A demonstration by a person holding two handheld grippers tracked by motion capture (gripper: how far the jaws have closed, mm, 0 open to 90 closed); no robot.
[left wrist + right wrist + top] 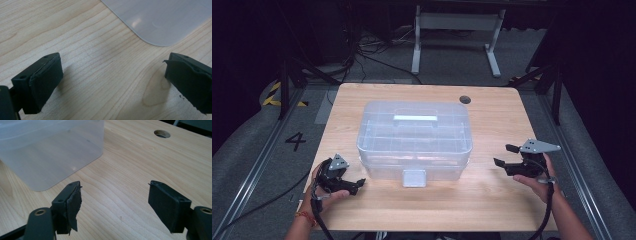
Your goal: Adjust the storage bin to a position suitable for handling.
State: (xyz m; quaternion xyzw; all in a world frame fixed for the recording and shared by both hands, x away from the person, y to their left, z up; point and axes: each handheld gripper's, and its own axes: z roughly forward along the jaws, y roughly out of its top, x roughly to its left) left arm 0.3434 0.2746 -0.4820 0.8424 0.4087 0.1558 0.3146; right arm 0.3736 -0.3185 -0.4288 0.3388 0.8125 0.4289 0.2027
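Note:
A clear plastic storage box (414, 137) with a lid, a top handle (415, 118) and a front latch (414, 177) stands in the middle of the wooden table (492, 200). My left gripper (357, 185) rests near the box's front left corner, pointing right, open with nothing between its fingers. In the left gripper view the left gripper (112, 75) is low over bare wood and the box corner (162, 20) lies ahead. My right gripper (504, 155) hovers right of the box, pointing left. In the right gripper view the right gripper (115, 197) is open and empty, with the box wall (50, 150) ahead to the left.
A round cable hole (465, 99) sits in the table at the back right, also seen as a hole (162, 133) in the right gripper view. A white desk frame (457, 35) stands on the floor behind the table. Bare wood lies in front of the box.

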